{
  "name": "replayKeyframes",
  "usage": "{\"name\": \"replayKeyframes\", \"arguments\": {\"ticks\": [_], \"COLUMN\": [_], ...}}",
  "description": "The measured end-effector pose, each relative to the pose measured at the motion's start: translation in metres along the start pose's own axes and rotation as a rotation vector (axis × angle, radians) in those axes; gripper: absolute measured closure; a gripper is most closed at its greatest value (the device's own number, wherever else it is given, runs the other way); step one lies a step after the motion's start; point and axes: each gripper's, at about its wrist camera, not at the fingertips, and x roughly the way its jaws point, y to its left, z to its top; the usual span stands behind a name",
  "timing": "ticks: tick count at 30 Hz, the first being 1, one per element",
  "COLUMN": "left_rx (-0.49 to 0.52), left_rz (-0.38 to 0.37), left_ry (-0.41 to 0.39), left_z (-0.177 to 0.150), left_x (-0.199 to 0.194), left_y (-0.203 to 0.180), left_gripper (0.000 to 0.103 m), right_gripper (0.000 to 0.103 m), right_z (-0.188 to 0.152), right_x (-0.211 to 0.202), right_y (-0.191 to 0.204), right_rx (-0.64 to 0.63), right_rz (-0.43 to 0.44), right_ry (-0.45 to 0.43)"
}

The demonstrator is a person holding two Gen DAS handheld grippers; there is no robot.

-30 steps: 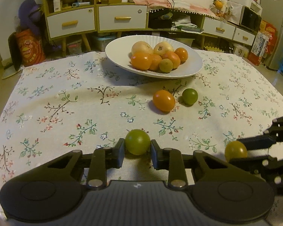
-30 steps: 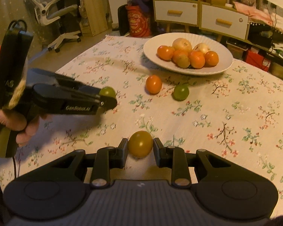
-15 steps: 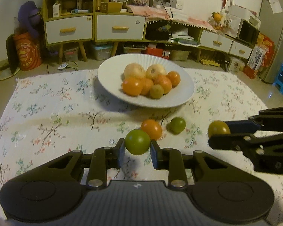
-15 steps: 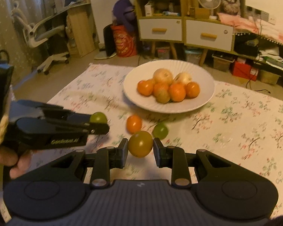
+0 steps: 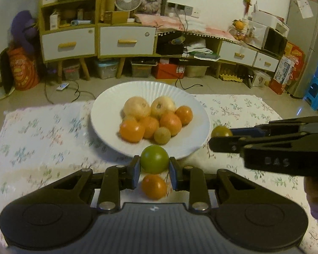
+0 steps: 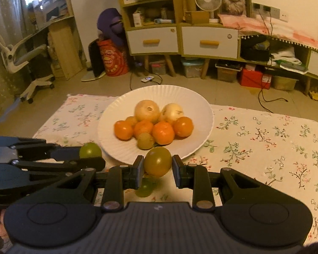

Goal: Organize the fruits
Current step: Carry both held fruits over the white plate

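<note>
My left gripper point(image 5: 154, 168) is shut on a green fruit point(image 5: 154, 159), held in the air at the near rim of the white plate point(image 5: 108, 114). My right gripper point(image 6: 158, 168) is shut on a yellow-green fruit point(image 6: 158, 162), also lifted near the plate's point(image 6: 108, 146) front edge. Each gripper shows in the other's view: the right one point(image 5: 220, 136) with its fruit point(image 5: 221, 131), the left one point(image 6: 91, 155) with its fruit point(image 6: 90, 149). The plate carries several orange and pale fruits point(image 5: 150, 120). An orange fruit point(image 5: 154, 186) and a green fruit point(image 6: 145, 187) lie on the cloth below the grippers.
The table wears a white floral cloth point(image 6: 265, 144). Beyond its far edge are the floor, low cabinets with white drawers point(image 5: 127, 41), storage boxes and cables. An office chair point(image 6: 25, 55) stands at far left. A hand point(image 5: 317, 192) holds the right gripper.
Both grippers have risen and moved toward the plate, each carrying its fruit. The plate now sits just ahead of the fingertips, and the two loose fruits have slid under the grippers.
</note>
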Motion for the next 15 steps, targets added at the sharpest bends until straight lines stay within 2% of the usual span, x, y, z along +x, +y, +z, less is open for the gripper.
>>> {"name": "replayKeyframes", "arguments": {"ticks": [15], "left_rx": [0.04], "left_rz": [0.006], "left_ry": [0.06], "left_z": [0.018], "left_x": [0.044], "left_y": [0.0], "left_gripper": [0.088], "right_gripper": [0.077], "right_z": [0.014], "right_x": [0.03], "right_y": [-0.019], "right_rx": [-0.006], "right_rz": [-0.038], "right_ry": [-0.001]}}
